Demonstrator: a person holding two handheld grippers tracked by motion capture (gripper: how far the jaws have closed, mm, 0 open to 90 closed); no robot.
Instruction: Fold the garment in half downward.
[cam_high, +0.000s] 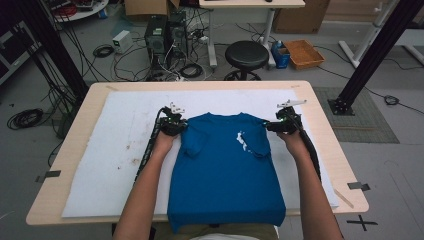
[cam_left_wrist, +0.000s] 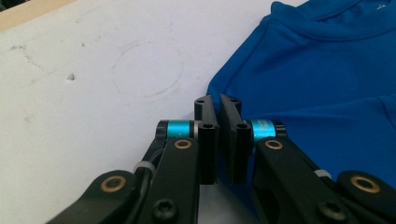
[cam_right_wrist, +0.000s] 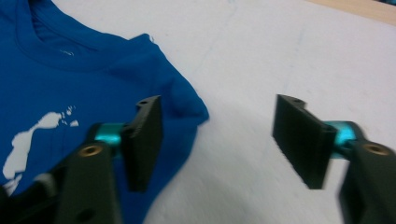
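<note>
The blue T-shirt (cam_high: 225, 170) lies flat on the white sheet (cam_high: 115, 150) over the tabletop (cam_high: 320, 100) — left tongs (cam_left_wrist: 218, 105) clenched at its shoulder edge, whether on cloth I cannot tell; right tongs (cam_right_wrist: 217, 123) parted, straddling the other shoulder's edge.

The room looks dim and a bit grainy. The white mat (cam_high: 125, 145) is bright. The right gripper view is blurry.
</note>
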